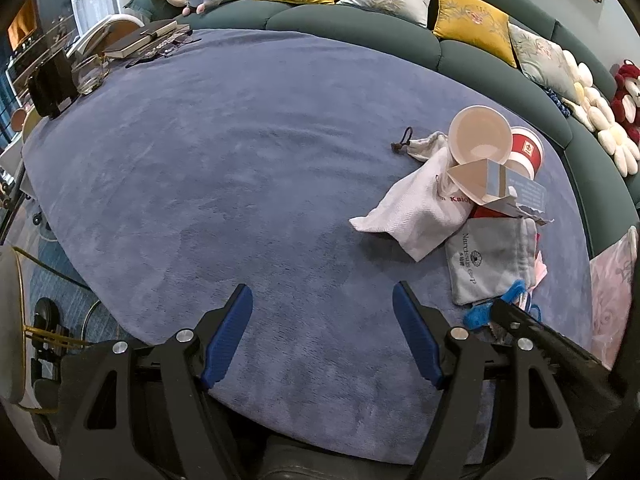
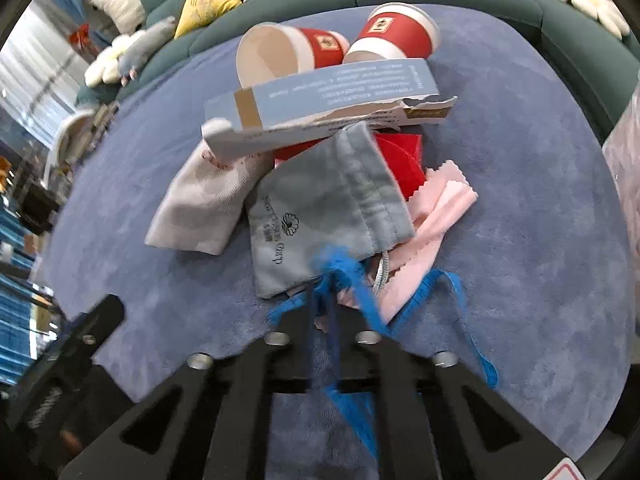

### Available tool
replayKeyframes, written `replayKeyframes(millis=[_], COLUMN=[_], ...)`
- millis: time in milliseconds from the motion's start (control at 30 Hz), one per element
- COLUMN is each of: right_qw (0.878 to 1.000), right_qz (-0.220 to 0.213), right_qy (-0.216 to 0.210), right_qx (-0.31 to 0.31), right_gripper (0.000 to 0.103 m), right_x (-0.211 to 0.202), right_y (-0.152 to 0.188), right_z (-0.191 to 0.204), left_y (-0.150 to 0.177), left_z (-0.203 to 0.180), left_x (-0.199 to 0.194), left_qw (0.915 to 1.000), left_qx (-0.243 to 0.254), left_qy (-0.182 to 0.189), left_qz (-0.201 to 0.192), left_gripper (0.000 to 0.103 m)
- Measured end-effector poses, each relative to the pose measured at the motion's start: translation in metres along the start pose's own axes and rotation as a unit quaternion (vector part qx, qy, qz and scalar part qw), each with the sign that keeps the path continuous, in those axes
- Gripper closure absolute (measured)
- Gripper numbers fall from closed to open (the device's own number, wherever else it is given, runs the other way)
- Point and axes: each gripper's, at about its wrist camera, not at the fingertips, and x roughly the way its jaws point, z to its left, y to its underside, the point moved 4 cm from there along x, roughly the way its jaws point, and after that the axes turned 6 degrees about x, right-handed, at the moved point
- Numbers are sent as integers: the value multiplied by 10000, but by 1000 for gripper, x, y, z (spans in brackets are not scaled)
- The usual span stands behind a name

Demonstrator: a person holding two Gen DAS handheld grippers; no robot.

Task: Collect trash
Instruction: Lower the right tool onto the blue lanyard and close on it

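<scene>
We work over a blue blanket (image 1: 200, 168) spread across a green sofa (image 1: 360, 20), with the trash heaped at one side of the blanket, ahead of the right gripper. Our left gripper (image 1: 322, 334) hangs above bare blanket with its fingers spread and nothing between them. Our right gripper (image 2: 322, 312) sits at the near edge of the heap, fingers pressed together on a frayed blue ribbon (image 2: 352, 276); the view is blurred, so how deep the bite is we cannot tell. To do this step well, we judge the lift should be slow and straight up: the ribbon trails loose loops to the right and lies over the pink cloth (image 2: 436, 216) and against the grey pouch (image 2: 328, 200), so a quick pull could drag those along or let the thin strip slip out. The free left gripper could steady the pouch if it follows. Counted, largest first: one torn blue carton (image 2: 328, 96) lying across the top of the heap, one white pouch (image 2: 200, 208), one grey pouch, one pink cloth, two red paper cups (image 2: 396, 32) on their sides behind the carton, one red piece (image 2: 400, 160) partly hidden under the grey pouch, one ribbon.
</scene>
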Motion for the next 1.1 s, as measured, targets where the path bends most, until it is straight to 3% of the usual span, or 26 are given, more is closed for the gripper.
replayKeyframes(millis=[167, 433, 600, 667, 767, 933, 1100], right_qw=[9996, 9999, 9997, 9990, 9988, 9990, 9991], right_qz=[-186, -112, -41, -60, -79, -6, 147], right_qy=[-218, -76, 239, 427, 479, 453, 395], right_qx=[-68, -61, -73, -107, -46, 49, -55], right_gripper=[101, 101, 88, 68, 56, 47, 47], right_x=[-34, -58, -49, -47, -45, -34, -15], right_y=[0, 18, 28, 31, 32, 28, 30], right_z=[-12, -40, -49, -52, -55, -54, -44], left_y=[2, 6, 9, 10, 10, 10, 8], left_z=[-8, -32, -46, -48, -49, -49, -47], left_x=[-5, -16, -23, -25, -24, -20, -15], left_qw=[10000, 9997, 9992, 9990, 9990, 9990, 9992], left_qx=[77, 183, 327, 382, 393, 392, 359], left_qy=[-16, 133, 197, 184, 192, 175, 146], left_qz=[-38, -84, -112, -135, -122, -76, -15], left_gripper=[34, 34, 34, 34, 34, 34, 34])
